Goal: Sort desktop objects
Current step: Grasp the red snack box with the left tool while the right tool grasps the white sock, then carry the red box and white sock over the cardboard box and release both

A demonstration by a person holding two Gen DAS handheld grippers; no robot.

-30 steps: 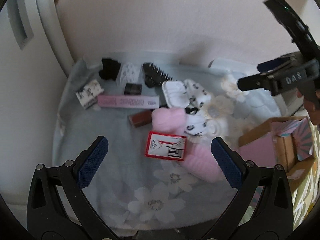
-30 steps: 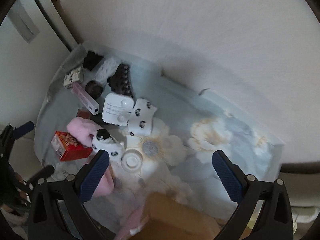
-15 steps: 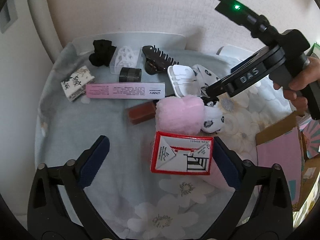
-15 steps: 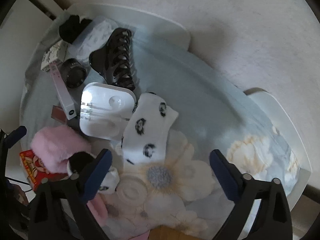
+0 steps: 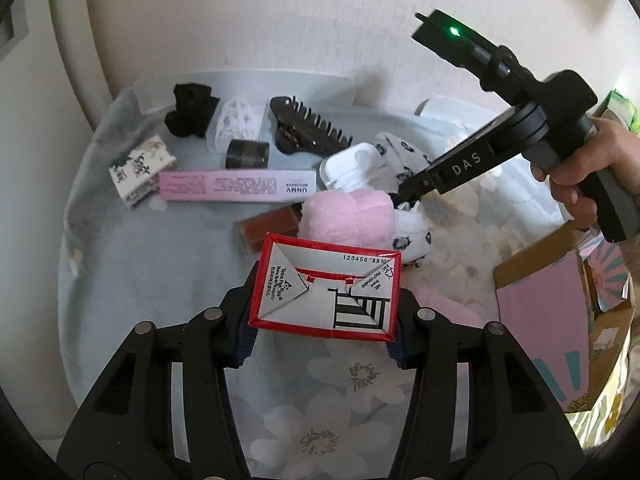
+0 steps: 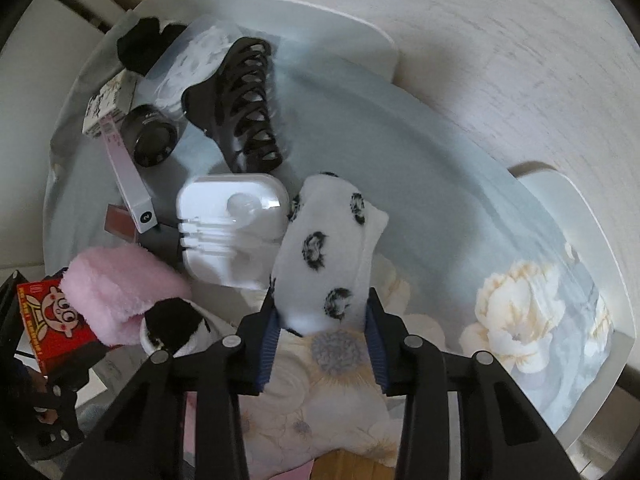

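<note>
Left gripper (image 5: 324, 334), angled steeply down, jaws closing on the red-edged carton (image 5: 326, 290) at the near centre of the worktop (image 5: 160, 280). Right gripper (image 6: 322, 344), pointing straight down, jaws closing on the spotted white sock (image 6: 328, 256); a hand (image 5: 592, 168) holds its handle.

2 spotted socks (image 6: 328, 256), 1 carton (image 5: 326, 292)

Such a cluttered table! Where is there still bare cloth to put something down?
Bare cloth lies left of the red carton, below the long pink box, and in the right wrist view right of the spotted sock, toward the pale printed flower. The back left is crowded around the black hair claw.
</note>
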